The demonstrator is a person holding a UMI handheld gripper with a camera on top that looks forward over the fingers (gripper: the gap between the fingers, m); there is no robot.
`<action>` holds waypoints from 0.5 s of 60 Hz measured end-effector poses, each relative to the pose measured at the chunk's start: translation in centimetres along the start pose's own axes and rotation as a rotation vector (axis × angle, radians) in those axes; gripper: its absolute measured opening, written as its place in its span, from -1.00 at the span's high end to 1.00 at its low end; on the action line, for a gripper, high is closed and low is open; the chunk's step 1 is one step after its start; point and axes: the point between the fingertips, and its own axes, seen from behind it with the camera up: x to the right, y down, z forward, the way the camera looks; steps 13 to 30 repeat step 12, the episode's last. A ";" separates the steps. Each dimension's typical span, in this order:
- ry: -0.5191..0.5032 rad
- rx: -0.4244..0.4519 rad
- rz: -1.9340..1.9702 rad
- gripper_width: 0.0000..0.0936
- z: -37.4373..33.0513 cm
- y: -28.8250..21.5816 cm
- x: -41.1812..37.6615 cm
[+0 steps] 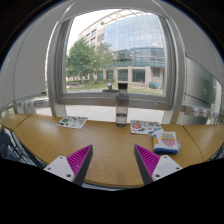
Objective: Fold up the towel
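No towel shows in the gripper view. My gripper is open, its two magenta pads spread wide apart with nothing between them. It hovers above a bare stretch of the wooden table, pointed toward the window.
A bottle stands at the table's far edge before a large window. A magazine lies far left, a paper far right, and a colourful book just beyond the right finger.
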 end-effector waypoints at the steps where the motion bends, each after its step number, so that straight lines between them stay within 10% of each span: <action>1: 0.001 -0.002 0.001 -0.80 0.0 0.1 -0.1; 30: -0.005 -0.014 0.007 -0.79 0.4 0.6 -0.2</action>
